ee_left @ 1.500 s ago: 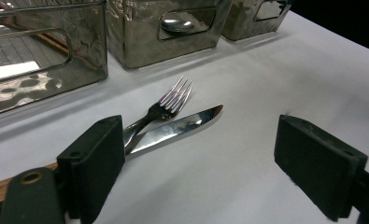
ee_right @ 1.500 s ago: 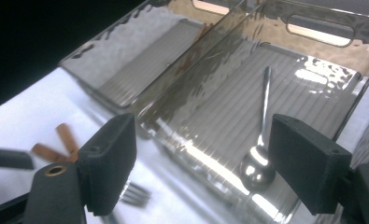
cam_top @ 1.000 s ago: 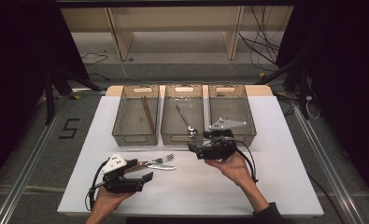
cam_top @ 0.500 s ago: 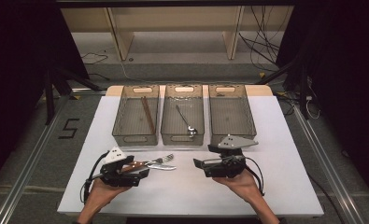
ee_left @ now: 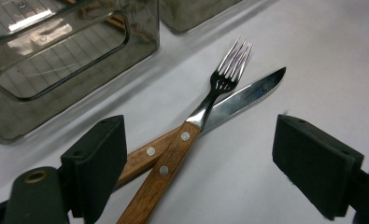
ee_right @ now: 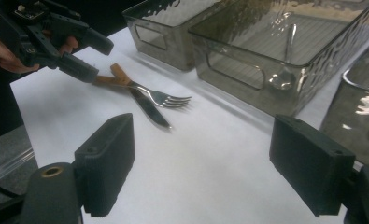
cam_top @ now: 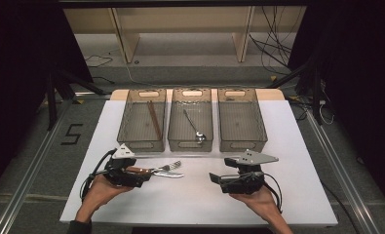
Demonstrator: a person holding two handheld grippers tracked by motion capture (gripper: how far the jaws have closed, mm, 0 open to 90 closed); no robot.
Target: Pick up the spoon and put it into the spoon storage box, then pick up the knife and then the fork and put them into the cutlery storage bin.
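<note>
With jaws apart around the crossed handles, the left gripper (ee_left: 198,154) may pinch fork (ee_left: 205,105) and knife (ee_left: 240,100) together on the table — the right gripper (ee_right: 205,168) waits open, well apart.

We lose the fork (ee_left: 191,121) and knife (ee_left: 238,100) handles below our left claw's (ee_left: 219,163) near jaw and the picture's bottom edge. Past our right claw (ee_right: 210,172), the far claw (ee_right: 81,56) covers both handle ends.
</note>
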